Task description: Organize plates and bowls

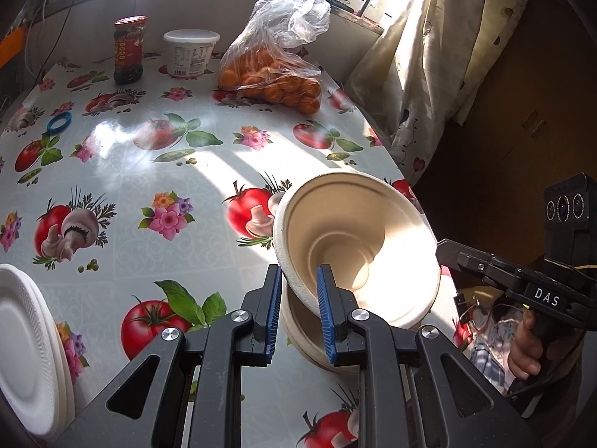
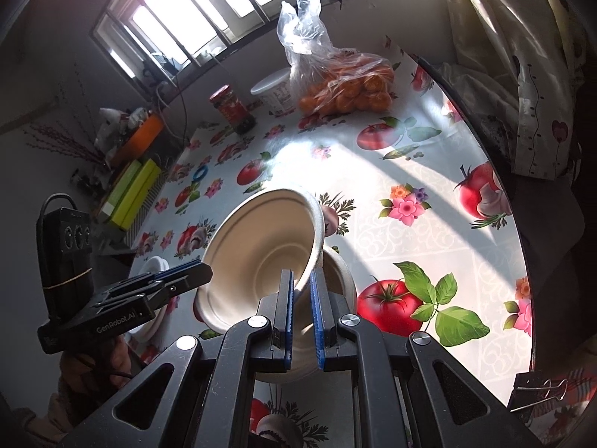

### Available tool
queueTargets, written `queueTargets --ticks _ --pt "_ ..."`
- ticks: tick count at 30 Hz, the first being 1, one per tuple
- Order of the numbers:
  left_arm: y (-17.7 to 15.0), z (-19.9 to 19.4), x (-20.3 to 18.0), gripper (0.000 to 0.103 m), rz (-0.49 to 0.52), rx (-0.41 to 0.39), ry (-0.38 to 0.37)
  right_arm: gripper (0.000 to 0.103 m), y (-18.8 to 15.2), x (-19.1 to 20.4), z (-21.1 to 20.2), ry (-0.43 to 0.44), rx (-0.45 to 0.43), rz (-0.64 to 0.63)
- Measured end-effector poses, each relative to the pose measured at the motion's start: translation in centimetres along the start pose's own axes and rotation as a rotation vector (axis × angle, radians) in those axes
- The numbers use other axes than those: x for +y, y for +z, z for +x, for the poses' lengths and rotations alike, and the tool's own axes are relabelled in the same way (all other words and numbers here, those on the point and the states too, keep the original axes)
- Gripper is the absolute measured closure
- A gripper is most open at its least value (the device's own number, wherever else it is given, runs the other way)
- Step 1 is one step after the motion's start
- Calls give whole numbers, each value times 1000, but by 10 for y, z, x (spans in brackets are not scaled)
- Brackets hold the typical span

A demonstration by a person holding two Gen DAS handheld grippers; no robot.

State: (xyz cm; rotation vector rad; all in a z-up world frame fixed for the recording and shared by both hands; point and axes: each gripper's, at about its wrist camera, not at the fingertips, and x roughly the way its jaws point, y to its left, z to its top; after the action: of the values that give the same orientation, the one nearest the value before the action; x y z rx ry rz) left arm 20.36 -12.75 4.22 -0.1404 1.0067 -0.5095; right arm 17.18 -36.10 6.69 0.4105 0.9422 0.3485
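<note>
A beige paper bowl (image 1: 358,246) is tilted and held from two sides above a second beige bowl (image 1: 309,336) that rests on the table. My left gripper (image 1: 298,276) is shut on the upper bowl's near rim. My right gripper (image 2: 302,278) is shut on the opposite rim of the same bowl (image 2: 261,254), with the lower bowl (image 2: 335,280) beneath it. Each gripper shows in the other's view, the right one (image 1: 444,248) and the left one (image 2: 201,272). A stack of white plates (image 1: 30,351) lies at the left edge, and shows small in the right wrist view (image 2: 153,265).
The table has a fruit-print oilcloth (image 1: 149,186). At its far side stand a dark sauce jar (image 1: 128,50), a white tub (image 1: 190,52) and a bag of oranges (image 1: 276,71). A blue ring (image 1: 58,122) lies at left. A curtain (image 1: 429,56) hangs past the right edge.
</note>
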Motion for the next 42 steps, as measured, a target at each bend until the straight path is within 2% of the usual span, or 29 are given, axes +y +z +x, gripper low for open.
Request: queueTargets --ticks 22,42 --pt "-21 9 -9 83 18 23 14 93 -26 -12 -2 -10 11 22" --pt "-26 15 -9 83 7 40 26 92 -34 -15 6 -26 35 18"
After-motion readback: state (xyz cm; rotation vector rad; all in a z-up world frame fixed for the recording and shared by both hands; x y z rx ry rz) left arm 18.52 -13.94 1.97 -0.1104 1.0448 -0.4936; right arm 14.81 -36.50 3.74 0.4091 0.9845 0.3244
